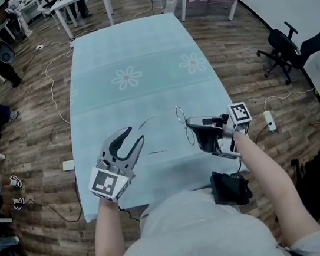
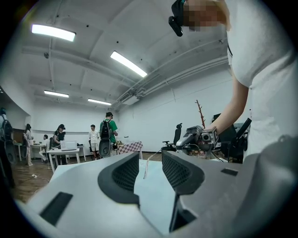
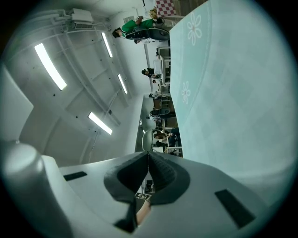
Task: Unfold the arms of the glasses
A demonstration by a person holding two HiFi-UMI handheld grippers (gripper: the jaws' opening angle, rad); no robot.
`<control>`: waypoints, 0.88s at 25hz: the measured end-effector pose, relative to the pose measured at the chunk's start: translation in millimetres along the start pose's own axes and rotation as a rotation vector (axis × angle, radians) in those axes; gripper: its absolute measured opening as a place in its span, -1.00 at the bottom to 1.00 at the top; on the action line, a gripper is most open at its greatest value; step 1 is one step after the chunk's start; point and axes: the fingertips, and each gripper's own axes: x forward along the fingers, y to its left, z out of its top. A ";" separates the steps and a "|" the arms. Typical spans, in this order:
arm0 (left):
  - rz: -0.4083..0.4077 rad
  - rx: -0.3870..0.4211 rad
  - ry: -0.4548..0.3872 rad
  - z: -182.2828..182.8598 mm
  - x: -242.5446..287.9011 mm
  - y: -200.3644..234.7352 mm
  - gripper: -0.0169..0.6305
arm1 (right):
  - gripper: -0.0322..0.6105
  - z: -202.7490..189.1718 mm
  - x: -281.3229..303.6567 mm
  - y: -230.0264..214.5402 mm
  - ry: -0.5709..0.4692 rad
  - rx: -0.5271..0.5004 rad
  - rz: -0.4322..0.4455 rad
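Note:
Thin wire-framed glasses (image 1: 180,114) hang just above the pale blue tablecloth (image 1: 136,50), near its front. My right gripper (image 1: 188,123) is shut on the frame beside the lens rings; in the right gripper view one wire rim (image 3: 143,139) shows just past the closed jaws (image 3: 149,155). One arm of the glasses (image 1: 155,117) reaches left toward my left gripper (image 1: 136,133). That gripper is open, and in the left gripper view the arm's thin tip (image 2: 145,168) stands between its pads (image 2: 150,165) without being pressed. A second thin arm (image 1: 163,151) shows lower down.
Flower prints (image 1: 127,77) mark the cloth further back. A black office chair (image 1: 284,47) stands right of the table. White tables (image 1: 79,2) and people are at the far end and left. Cables trail over the wooden floor (image 1: 53,92). A black device (image 1: 231,187) sits at the person's waist.

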 end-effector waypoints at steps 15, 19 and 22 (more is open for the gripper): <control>0.024 -0.018 -0.034 3.7 15.1 -1.2 -0.51 | -0.87 24.4 12.6 -3.4 -0.287 -0.118 -0.096; 0.044 -0.019 -0.042 3.4 17.7 -3.7 -0.62 | -0.87 25.4 13.4 -3.6 -0.345 -0.102 -0.100; 0.087 -0.021 -0.046 1.5 13.8 2.5 -0.74 | -0.87 23.4 17.0 -4.1 -0.380 -0.109 -0.112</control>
